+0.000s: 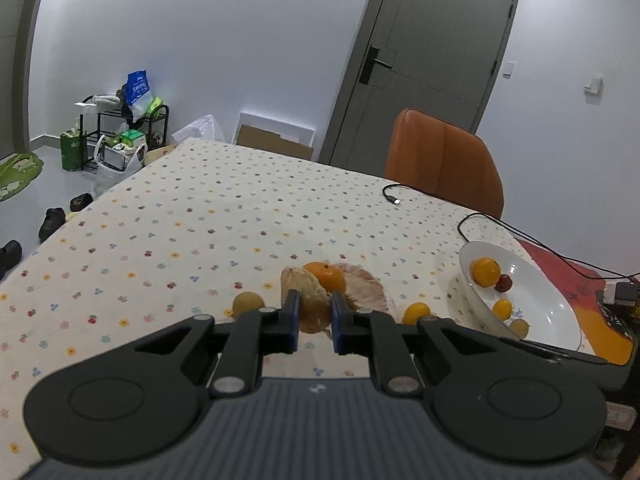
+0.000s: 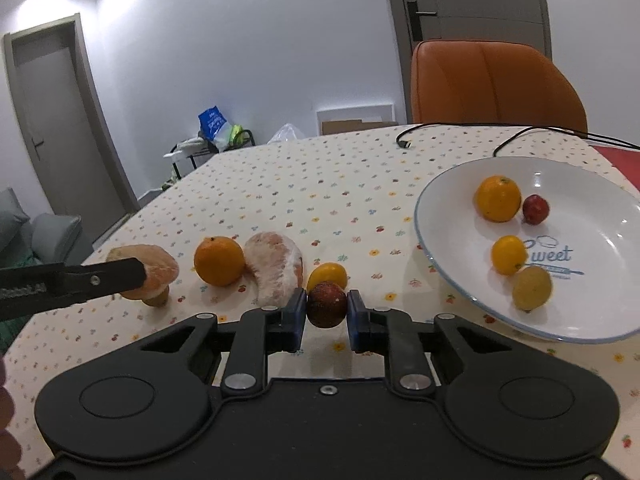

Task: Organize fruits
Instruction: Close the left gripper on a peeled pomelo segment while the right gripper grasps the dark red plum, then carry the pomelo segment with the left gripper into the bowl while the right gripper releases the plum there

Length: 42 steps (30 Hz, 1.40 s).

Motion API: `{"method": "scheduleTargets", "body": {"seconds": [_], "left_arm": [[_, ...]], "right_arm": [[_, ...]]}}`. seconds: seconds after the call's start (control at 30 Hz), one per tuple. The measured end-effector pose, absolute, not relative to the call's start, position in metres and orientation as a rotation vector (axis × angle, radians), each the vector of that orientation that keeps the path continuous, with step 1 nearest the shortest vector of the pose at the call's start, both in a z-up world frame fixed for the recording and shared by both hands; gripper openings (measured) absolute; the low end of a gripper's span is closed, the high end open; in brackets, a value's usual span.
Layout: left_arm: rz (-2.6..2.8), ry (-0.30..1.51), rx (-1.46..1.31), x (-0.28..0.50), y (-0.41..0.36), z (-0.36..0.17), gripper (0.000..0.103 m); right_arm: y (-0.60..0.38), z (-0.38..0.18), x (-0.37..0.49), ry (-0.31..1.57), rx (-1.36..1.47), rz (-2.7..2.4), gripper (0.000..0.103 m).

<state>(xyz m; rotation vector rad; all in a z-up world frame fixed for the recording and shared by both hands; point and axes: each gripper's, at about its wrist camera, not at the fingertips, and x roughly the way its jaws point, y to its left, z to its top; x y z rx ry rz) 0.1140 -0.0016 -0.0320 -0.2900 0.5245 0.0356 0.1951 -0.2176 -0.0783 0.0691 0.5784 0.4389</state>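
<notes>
- Dotted cloth is covering the bench; white plate is waiting right.
- Right hand-held gripper is clamping a dark fruit; carry it level to the plate.
- Left hand-held gripper is pinching a pomelo segment; squeeze lightly.

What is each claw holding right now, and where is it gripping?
The left claw pinches a peeled pomelo segment across its flat sides. The right claw clamps a small dark red fruit across its middle.
</notes>
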Motion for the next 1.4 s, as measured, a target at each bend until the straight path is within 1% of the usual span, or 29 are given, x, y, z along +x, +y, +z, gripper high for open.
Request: {"method": "scheduleTargets", "body": {"seconds": [0.37,0.67,1.4], "left_arm": [[-0.043,0.493,-0.259,0.121,-0.034,-0.019,0.014],[-0.121,0.492,-0.198,0.133,-0.078,-0.012,0.014],[-0.207,0.493,-0.068,0.16,-0.156,-0.007,0.014]], "right_arm": [[-0.249,-0.059,0.178,0.518,0.101,0.389,0.02],[-0.288,-0.051,0.168,0.468,0.135,0.318,0.02],[-0.361,-0.06,0.175,0.421,0.262,0.247,0.02]]}}
